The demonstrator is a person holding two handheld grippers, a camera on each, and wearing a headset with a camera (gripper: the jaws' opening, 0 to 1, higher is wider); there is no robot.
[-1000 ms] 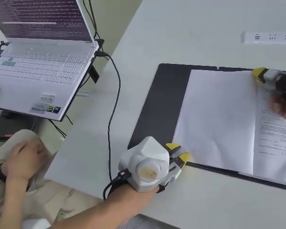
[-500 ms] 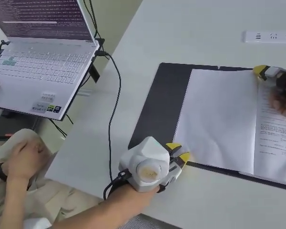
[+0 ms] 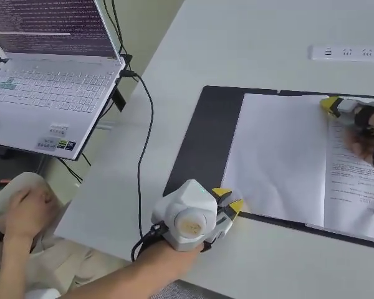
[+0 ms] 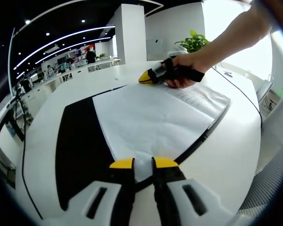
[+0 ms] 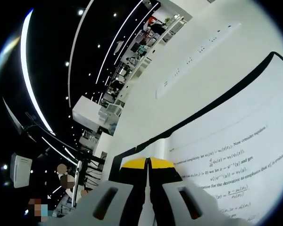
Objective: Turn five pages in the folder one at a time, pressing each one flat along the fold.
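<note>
A black folder (image 3: 206, 137) lies open on the white table. A blank turned page (image 3: 280, 156) covers its left half, and a printed page (image 3: 355, 180) lies to the right of the fold. My right gripper (image 3: 329, 104) is shut, its yellow tips pressed on the paper at the far end of the fold; in its own view the tips (image 5: 147, 162) meet on the printed page (image 5: 226, 150). My left gripper (image 3: 232, 200) rests at the folder's near-left edge. Its jaws (image 4: 142, 164) show a narrow gap, with nothing gripped.
An open laptop (image 3: 50, 81) sits on a stand to the left, with a black cable (image 3: 146, 143) running down over the table's edge. A white power strip (image 3: 349, 53) lies beyond the folder. A person's hand (image 3: 25, 208) rests at lower left.
The right gripper has edged slightly along the fold toward me. The left gripper and the pages have stayed where they were; the head camera shifted a little.
</note>
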